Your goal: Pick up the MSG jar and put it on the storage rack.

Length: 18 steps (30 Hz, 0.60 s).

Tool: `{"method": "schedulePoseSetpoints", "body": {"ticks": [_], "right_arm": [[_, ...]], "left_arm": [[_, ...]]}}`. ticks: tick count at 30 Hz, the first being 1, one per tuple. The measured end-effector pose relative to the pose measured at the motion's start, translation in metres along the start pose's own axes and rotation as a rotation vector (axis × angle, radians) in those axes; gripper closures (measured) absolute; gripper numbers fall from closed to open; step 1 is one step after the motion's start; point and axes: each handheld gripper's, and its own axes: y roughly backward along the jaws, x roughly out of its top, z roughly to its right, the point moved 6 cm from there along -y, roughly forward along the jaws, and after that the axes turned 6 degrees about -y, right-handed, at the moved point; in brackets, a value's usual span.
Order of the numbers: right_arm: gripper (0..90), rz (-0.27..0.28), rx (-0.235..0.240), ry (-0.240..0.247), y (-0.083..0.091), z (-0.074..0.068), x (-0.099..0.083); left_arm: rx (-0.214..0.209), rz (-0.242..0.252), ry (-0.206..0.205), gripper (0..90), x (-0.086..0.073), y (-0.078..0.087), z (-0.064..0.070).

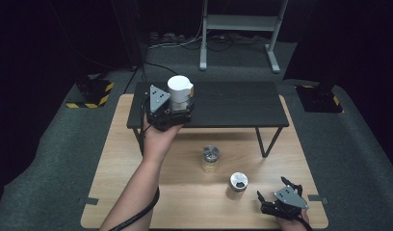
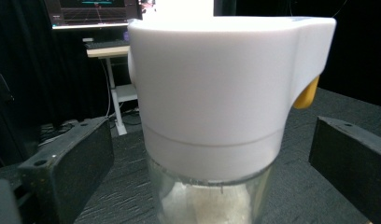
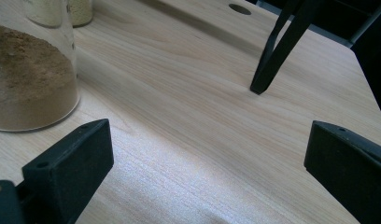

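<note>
Your left gripper brackets the white-capped jar, jaws spread and not touching it. The jar stands upright near the black shelf's left front edge, spout pointing right. Your right gripper rests open on the wooden table.

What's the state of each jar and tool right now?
White-capped clear glass jar: upright on black shelf, between open jaws, cap on.
Silver-lidded glass jar: upright on wooden table, closed.
Glass jar of brown powder: upright.
Left tool: open.
Right tool: open, empty.
</note>
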Motion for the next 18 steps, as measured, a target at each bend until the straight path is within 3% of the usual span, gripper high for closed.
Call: {"method": "schedulePoseSetpoints", "body": {"ticks": [18], "right_arm": [[0.8,-0.003,-0.002,0.005,0.0,0.0,0.0]], "left_arm": [[-0.014,0.016,-0.001,0.3,-0.01,0.024,-0.001]]}}
